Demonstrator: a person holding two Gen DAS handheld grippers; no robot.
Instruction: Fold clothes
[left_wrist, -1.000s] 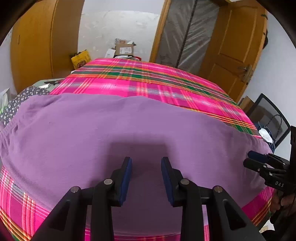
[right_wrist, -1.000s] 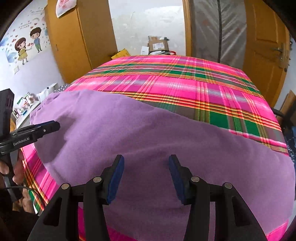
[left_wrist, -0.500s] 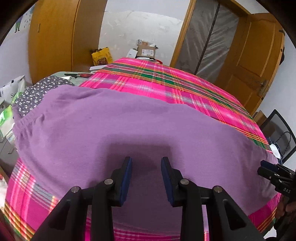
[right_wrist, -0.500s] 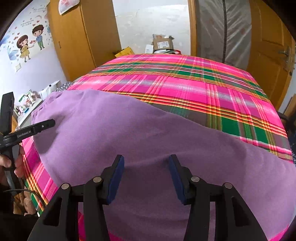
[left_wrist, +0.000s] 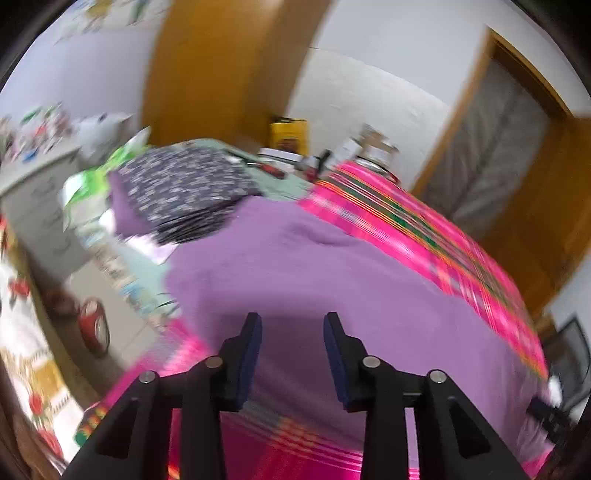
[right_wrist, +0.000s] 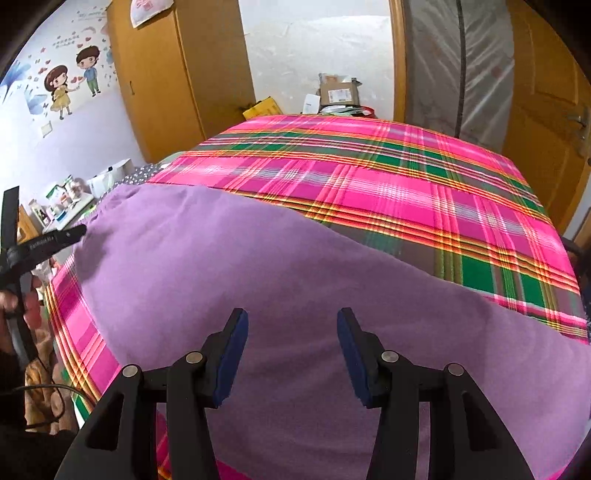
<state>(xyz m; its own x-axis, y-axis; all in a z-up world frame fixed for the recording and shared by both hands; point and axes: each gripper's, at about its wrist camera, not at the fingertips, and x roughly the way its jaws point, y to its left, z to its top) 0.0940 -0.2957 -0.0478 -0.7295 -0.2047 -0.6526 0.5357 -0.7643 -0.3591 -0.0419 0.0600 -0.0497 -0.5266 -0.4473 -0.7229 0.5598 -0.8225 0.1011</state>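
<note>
I hold both tilted down over the purple garment (right_wrist: 258, 280) spread on the bed (right_wrist: 369, 177): left hand-held gripper (left_wrist: 292, 332) opening, seemingly empty through blur; right hand-held gripper (right_wrist: 291, 328) wide, empty.

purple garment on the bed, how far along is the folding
Done: the purple garment lies spread flat on the plaid bedspread. In hand: nothing; the left gripper, its jaws opening, and the right gripper hang empty over the cloth. Left: every fold, none shows yet.
</note>
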